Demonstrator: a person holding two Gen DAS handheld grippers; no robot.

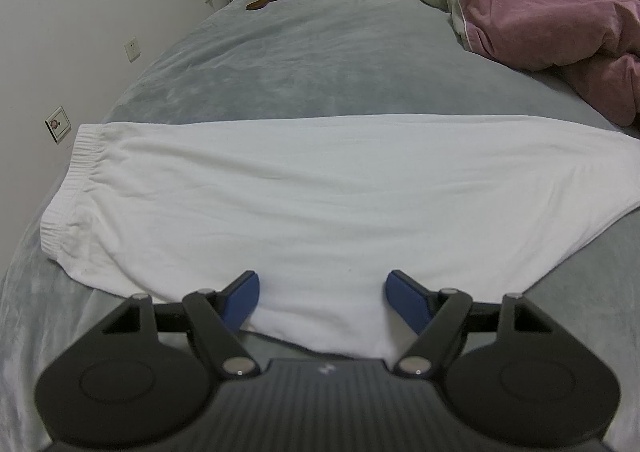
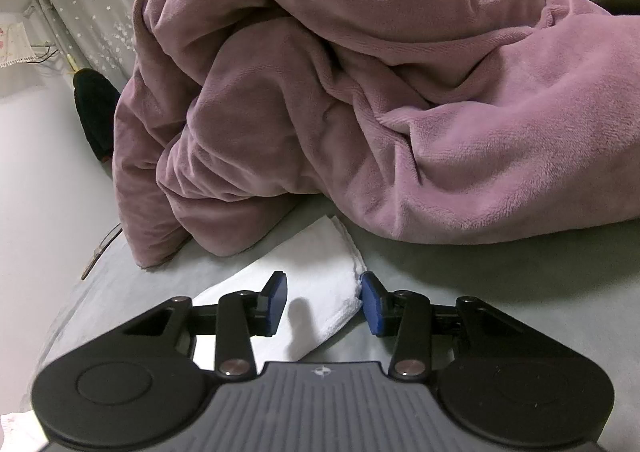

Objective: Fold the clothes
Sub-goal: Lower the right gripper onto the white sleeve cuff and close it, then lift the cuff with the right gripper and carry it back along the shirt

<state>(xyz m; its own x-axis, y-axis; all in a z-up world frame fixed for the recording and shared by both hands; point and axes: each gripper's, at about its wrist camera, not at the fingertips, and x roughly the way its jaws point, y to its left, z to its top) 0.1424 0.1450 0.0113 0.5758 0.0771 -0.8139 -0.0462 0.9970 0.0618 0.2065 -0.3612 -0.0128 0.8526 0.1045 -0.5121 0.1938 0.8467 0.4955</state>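
one big grey bed (image 1: 304,51) carries everything here. a crumpled purple blanket (image 2: 400,91) is heaped at the far side. white pants (image 1: 304,191) lie flat across the bed, waistband off to the left, near edge right under the left claw (image 1: 322,300). that claw stands wide over the cloth, nothing pinched. the right claw (image 2: 322,302) is about half open, straddling the folded leg end of the pants (image 2: 320,272); its right pad looks to touch the hem, not gripping.
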